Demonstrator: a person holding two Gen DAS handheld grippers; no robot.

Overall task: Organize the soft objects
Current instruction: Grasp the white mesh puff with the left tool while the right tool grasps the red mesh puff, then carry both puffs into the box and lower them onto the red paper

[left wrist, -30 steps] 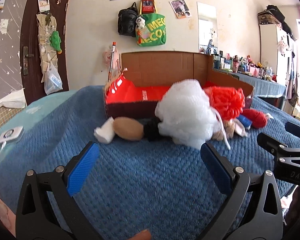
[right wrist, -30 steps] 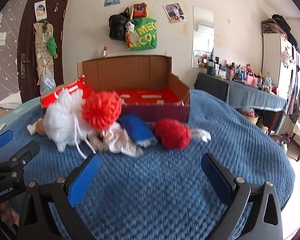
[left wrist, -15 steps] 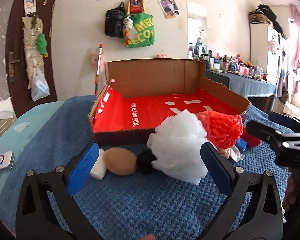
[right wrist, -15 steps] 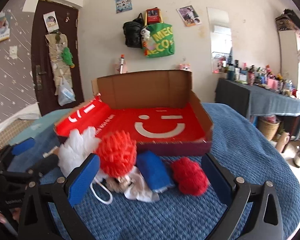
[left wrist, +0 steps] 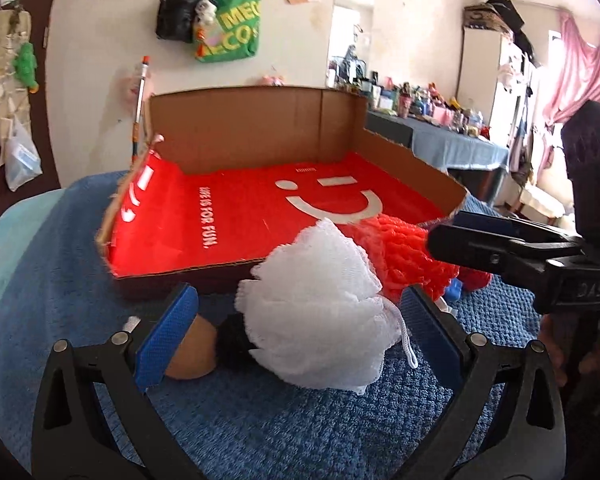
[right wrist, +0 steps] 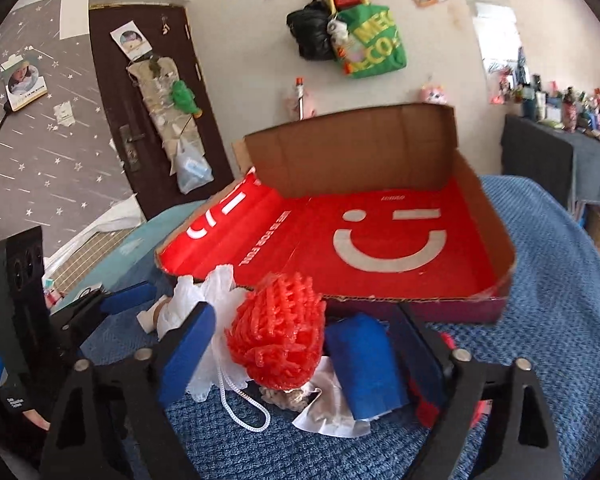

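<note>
A white mesh puff point(left wrist: 316, 312) lies on the blue cover in front of the red-lined cardboard box point(left wrist: 260, 208). My left gripper point(left wrist: 300, 332) is open, and the puff sits between its blue pads without being pressed. A tan piece point(left wrist: 196, 344) and a black piece point(left wrist: 230, 344) lie at the puff's left. A red mesh puff point(right wrist: 280, 336) and a folded blue cloth point(right wrist: 364, 364) lie between the fingers of my right gripper point(right wrist: 300, 356). Its jaws are closing, and the pads do not press on either. A dark red ball point(right wrist: 444, 340) is mostly hidden behind the right finger.
The blue knitted cover point(left wrist: 260, 420) spreads around the pile. The box's tall back wall point(right wrist: 352, 152) stands behind its low front rim point(right wrist: 380, 298). A side table with bottles point(left wrist: 440, 136) is at the right. Bags hang on the wall point(right wrist: 364, 40), beside a dark door point(right wrist: 140, 92).
Both grippers have come forward and tipped down over the pile. The white puff now lies between the left fingers, the red puff and blue cloth between the right fingers, which stand narrower.
</note>
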